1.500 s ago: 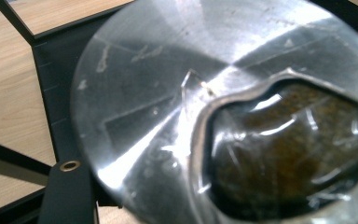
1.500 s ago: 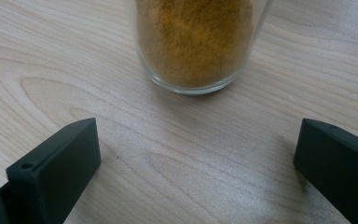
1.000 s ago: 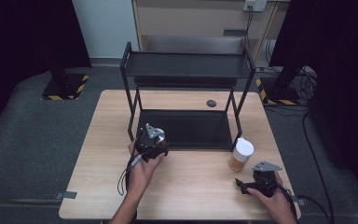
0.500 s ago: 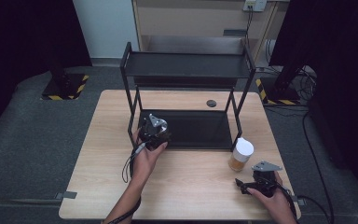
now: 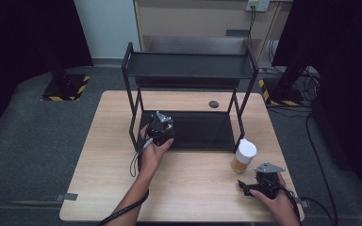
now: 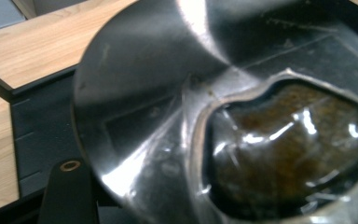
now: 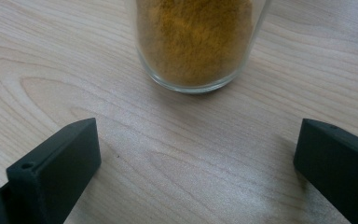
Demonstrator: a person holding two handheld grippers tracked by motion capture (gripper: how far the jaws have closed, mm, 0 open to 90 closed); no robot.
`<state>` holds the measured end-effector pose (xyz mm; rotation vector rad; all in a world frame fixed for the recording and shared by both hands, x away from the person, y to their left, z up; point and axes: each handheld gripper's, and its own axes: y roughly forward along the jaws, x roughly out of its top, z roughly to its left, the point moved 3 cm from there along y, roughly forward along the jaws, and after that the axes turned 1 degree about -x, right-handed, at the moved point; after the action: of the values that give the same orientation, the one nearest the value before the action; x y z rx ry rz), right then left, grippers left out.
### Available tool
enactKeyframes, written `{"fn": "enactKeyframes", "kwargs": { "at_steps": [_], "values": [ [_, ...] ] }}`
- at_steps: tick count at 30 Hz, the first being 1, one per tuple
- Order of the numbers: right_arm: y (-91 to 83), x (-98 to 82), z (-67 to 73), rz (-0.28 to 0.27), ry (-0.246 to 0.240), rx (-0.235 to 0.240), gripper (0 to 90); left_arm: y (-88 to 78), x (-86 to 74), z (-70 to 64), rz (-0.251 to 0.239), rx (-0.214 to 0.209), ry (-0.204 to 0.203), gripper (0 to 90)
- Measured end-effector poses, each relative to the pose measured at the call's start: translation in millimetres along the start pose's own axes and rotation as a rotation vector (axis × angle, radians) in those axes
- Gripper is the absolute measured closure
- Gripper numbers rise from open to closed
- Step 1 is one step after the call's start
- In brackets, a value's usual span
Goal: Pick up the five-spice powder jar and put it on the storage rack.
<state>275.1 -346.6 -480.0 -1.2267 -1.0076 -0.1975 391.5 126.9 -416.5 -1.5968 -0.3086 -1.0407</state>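
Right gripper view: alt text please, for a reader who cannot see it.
A clear glass jar of yellow-orange powder stands on a pale wooden table, just ahead of the right hand-held gripper. Its two black jaws rise from the bottom corners, wide apart, with bare wood between them.

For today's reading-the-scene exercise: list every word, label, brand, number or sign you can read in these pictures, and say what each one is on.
None can be read.
Glass jar of yellow powder: no label shows on it.
Shiny metal-topped jar held in the left gripper: bare metal and glare, no print.
Black shelf rack: no markings.
Yellow-and-black striped base on the floor: hazard stripes, no words.
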Motion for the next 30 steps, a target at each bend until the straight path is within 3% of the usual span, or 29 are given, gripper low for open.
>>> {"fn": "enactKeyframes", "kwargs": {
  "at_steps": [16,30],
  "values": [
    [0.0,0.0,0.0,0.000,0.000,0.000,1.5,13.9,-6.7,0.6,0.016,0.003,-0.017,30.0],
    [0.0,-0.1,0.0,0.000,0.000,0.000,1.5,15.5,-15.5,-1.4,-0.014,0.009,-0.025,29.9]
  ]
}}
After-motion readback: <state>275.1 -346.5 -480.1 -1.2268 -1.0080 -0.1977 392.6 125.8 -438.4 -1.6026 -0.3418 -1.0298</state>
